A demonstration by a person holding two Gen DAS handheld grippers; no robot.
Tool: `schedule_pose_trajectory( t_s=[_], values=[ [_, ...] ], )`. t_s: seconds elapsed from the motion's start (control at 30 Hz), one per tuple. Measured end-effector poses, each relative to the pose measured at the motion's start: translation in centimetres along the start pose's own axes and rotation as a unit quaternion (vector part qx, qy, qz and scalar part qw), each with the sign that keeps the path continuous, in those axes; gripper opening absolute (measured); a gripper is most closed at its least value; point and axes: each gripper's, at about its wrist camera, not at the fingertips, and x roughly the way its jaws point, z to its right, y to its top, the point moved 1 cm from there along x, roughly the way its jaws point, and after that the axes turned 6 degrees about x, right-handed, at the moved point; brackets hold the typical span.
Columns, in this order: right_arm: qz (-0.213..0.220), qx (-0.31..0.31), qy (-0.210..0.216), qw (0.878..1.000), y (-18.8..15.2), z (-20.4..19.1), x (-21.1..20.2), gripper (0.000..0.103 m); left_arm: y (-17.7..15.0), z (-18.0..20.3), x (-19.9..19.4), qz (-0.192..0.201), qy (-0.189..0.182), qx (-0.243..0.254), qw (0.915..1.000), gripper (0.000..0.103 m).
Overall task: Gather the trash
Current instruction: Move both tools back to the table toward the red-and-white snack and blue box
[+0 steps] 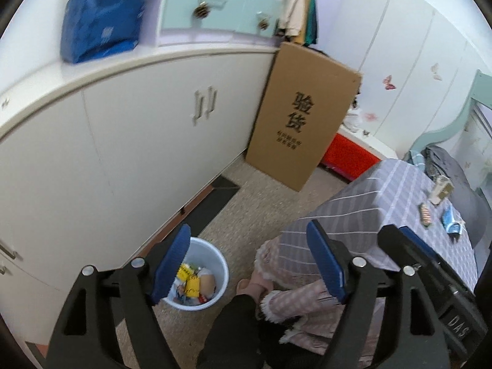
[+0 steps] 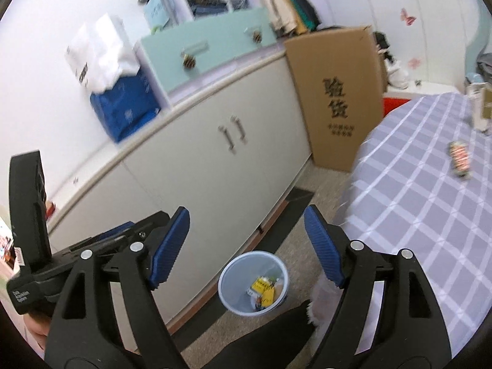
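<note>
A white bin (image 1: 212, 261) stands on the floor by the cabinet, holding yellow wrappers and other scraps; the right wrist view shows the bin (image 2: 229, 276) from higher up. My left gripper (image 1: 249, 264) hangs open above it with nothing between its blue pads. My right gripper (image 2: 246, 246) is open and empty too, above the bin. On the checked tablecloth (image 1: 399, 190) lie a striped wrapper (image 1: 426, 213), a blue wrapper (image 1: 452, 223) and a small carton (image 1: 441, 189). The striped wrapper (image 2: 458, 158) and the carton (image 2: 481, 107) also show on the cloth (image 2: 415, 200).
A long cream cabinet (image 1: 123, 141) runs along the left with a blue bag (image 1: 101, 21) on top. A tall cardboard box (image 1: 299, 113) leans at its end, a red crate (image 1: 347, 156) beyond it. A person's slipper (image 1: 252, 287) and pink trouser leg sit beside the bin.
</note>
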Motion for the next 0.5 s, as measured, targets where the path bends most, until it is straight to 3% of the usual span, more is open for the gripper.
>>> schedule_pose_trajectory(
  t_s=[0.3, 0.5],
  values=[
    [0.06, 0.051, -0.058, 0.995, 2.8, 9.8, -7.4, 0.082, 0.8, 9.8, -0.1, -0.013, -0.048, 0.054, 0.9973, 0.08],
    [0.087, 0.109, -0.108, 0.984, 3.7, 17.3, -10.6, 0.083, 0.5, 18.5, 1.3, -0.023, -0.076, 0.13, 0.9884, 0.082]
  ],
)
